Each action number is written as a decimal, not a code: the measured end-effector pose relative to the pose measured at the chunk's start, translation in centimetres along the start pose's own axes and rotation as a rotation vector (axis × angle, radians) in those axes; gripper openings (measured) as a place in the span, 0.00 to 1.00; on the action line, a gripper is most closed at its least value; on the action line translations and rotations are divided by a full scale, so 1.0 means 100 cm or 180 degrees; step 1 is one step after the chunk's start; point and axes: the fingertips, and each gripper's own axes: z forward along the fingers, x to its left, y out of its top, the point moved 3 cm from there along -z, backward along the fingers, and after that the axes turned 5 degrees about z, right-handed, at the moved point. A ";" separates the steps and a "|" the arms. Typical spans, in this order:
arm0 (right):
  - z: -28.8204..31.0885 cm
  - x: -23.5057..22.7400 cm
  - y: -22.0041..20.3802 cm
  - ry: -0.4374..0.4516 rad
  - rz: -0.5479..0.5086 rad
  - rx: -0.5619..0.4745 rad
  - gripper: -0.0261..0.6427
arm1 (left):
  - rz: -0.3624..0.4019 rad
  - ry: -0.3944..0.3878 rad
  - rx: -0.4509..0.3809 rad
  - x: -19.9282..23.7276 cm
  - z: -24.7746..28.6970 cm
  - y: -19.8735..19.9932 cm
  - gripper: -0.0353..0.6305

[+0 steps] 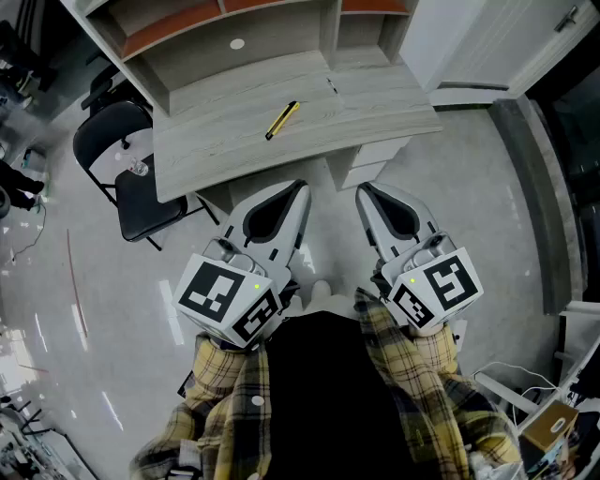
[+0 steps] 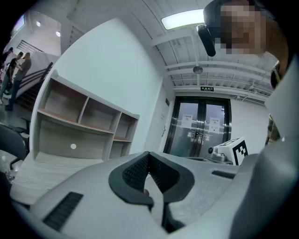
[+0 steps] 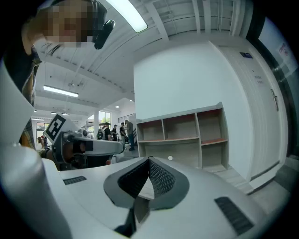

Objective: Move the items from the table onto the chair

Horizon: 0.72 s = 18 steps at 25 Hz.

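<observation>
Both hands are idle. The left hand-held gripper [image 1: 300,189] has its jaws fully together with nothing between the ribbed pads; its own view [image 2: 149,155] confirms this. The right hand-held gripper [image 1: 362,191] is the same, jaws pressed closed and empty [image 3: 149,161]. You hold both low by your body, short of the bench [image 1: 375,103].

- **Item:** a slim yellow-and-black tool lies flat and diagonal near the middle of the bench top. It looks like a utility knife [image 1: 281,120], though it is too small to be sure.
- **Handling:** expect it to be light and rigid, with a smooth plastic or metal shell that may skid on the laminate. If a blade is exposed, keep the pads off that end.
- **Grip:** take the yellow mid-body across its narrow width, jaws square to its long axis, so it does not pivot.
- **Bench:** pale wood-grain top, flat and matte, with an open shelf unit [image 1: 281,28] behind it.
- **Target:** a black folding chair [image 1: 111,129] stands at the bench's left end, with a thin tube frame and a flat dark seat.
- **On the seat:** a small clear object [image 1: 139,169] rests at the seat's back edge. You cannot tell what it is, so set down clear of it.
- **Floor:** glossy grey [image 1: 469,206].
</observation>
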 end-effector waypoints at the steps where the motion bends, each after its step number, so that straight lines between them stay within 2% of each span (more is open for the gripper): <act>1: -0.001 -0.002 0.000 -0.0003 -0.0006 -0.0003 0.06 | -0.0001 0.0003 -0.0010 0.000 0.002 0.000 0.06; 10: -0.011 -0.018 0.002 -0.0011 0.0055 -0.0054 0.06 | 0.0009 0.0115 -0.0056 -0.002 0.010 0.002 0.06; 18: -0.029 -0.019 -0.009 0.0110 0.0132 -0.0035 0.06 | 0.0001 0.0261 -0.0116 -0.014 0.006 -0.003 0.06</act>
